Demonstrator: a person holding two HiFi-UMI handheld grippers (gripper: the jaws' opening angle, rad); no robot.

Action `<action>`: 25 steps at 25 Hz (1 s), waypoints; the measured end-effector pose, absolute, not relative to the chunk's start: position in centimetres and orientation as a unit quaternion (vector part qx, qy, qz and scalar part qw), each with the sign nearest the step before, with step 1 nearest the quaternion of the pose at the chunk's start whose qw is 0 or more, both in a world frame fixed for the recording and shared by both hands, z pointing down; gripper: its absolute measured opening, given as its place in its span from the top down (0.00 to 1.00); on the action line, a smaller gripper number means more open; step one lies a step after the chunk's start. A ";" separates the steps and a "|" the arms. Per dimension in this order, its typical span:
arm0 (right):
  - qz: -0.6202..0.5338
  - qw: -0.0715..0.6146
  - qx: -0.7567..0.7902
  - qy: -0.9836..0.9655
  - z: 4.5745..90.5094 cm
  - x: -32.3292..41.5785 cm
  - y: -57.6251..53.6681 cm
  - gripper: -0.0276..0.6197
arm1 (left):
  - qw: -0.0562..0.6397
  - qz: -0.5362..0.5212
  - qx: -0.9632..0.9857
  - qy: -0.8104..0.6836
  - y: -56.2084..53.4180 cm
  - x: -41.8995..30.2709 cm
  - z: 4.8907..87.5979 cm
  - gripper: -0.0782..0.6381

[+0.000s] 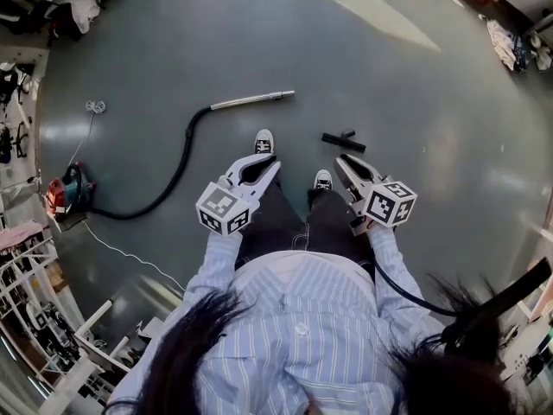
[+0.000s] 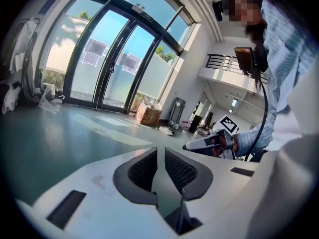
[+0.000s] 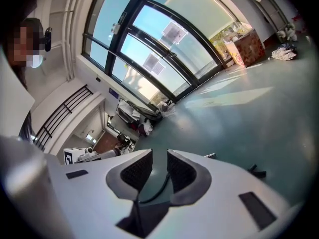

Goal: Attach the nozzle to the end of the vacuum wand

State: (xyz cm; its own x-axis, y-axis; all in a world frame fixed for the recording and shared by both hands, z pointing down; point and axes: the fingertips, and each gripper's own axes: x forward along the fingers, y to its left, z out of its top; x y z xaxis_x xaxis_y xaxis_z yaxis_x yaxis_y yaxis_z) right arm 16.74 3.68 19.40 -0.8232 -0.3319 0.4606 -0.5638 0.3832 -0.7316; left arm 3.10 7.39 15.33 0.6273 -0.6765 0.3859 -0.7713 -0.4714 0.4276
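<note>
Tongs both low, in front of person's legs. On left tongs [image 1: 273,166], jaws almost together, thin gap, nothing between. On right tongs [image 1: 340,162], jaws a bit wider apart, nothing between either. Shoes [image 1: 263,141] near tips. Black nozzle [image 1: 343,140] lies on grey floor [image 1: 415,102] just ahead of right tongs, not touched. Silver wand [image 1: 252,100] lies farther out, ahead of left tongs, apart from nozzle. Black hose [image 1: 177,173] bends from wand back to vacuum [image 1: 69,191], far left.

- No words, numbers or brand names can be read.
- Sheets [image 2: 93,52] on the glass doors [image 2: 119,34]: print illegible.
- Left tool [image 1: 273,165] and right tool [image 1: 340,162]: square markers only.
</note>
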 end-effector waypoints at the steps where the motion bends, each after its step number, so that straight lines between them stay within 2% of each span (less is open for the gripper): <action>1: 0.486 0.118 0.282 -0.819 20.0 15.8 3.1 0.84 | 0.289 0.088 0.856 -0.419 6.5 1.8 15.9 0.85; 8: 0.511 0.070 0.371 -0.773 23.6 11.4 -1.4 0.75 | 0.295 0.163 0.892 -0.302 0.0 -3.9 20.7 0.84; 11: 0.515 0.049 0.401 -0.756 25.7 9.8 -3.0 0.73 | 0.306 0.177 0.898 -0.263 -2.2 -5.6 23.5 0.78; 15: 0.547 -0.019 0.419 -0.725 28.1 7.3 -4.2 0.71 | 0.300 0.221 0.901 -0.225 -3.3 -7.4 27.9 0.71; 17: 0.548 -0.012 0.423 -0.721 30.1 6.4 -4.2 0.69 | 0.297 0.239 0.898 -0.217 -3.7 -7.9 30.5 0.70; 20: 0.547 0.035 0.424 -0.721 34.8 6.1 -3.6 0.64 | 0.309 0.250 0.889 -0.226 -4.2 -8.1 35.2 0.69; 25: 0.556 0.064 0.451 -0.695 45.1 8.8 -2.3 0.63 | 0.323 0.278 0.877 -0.220 -3.6 -7.7 45.4 0.69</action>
State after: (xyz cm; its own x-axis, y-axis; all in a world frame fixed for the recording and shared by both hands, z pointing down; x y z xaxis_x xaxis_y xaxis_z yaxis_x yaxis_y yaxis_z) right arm 8.77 -2.29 45.07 -0.5855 -0.5559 0.5901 -0.6975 -0.0255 -0.7161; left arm -7.71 -3.57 45.36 0.7480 -0.2066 0.6307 -0.5663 -0.6941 0.4444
